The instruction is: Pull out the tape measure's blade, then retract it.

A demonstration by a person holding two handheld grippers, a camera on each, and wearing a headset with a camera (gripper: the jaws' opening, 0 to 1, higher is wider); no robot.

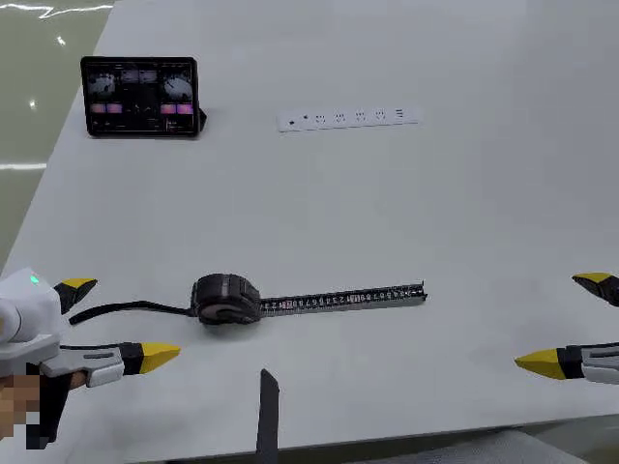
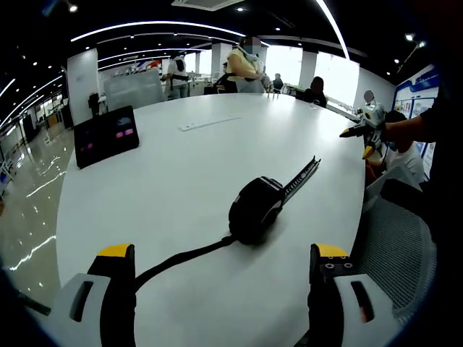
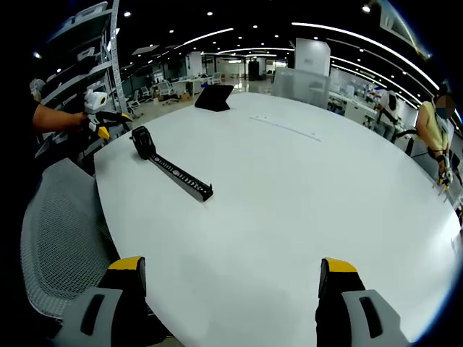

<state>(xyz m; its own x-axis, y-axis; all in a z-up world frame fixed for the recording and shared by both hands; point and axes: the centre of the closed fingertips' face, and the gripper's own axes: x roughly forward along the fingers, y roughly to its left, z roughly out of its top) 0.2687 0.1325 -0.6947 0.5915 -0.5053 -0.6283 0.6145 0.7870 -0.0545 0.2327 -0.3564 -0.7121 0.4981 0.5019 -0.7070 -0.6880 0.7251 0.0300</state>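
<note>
- Tape measure [image 1: 226, 299] lies on the table [image 1: 416, 213], its blade [image 1: 343, 299] drawn out flat.
- My left gripper [image 1: 131, 319], jaws spread and empty, is near the tape measure's case.
- My right gripper [image 1: 548, 320], jaws likewise apart, is well beyond its blade tip.

A dark tablet [image 1: 141, 97] stands on the white table [image 1: 387, 222], left of a white power strip [image 1: 348, 118].

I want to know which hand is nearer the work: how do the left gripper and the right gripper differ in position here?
The left gripper sits close to the tape measure's black case, by its strap; the right gripper hangs farther off, past the end of the blade. The left gripper faces the case; the right gripper faces bare table beside the blade. Both are open, yellow-tipped and hold nothing.
</note>
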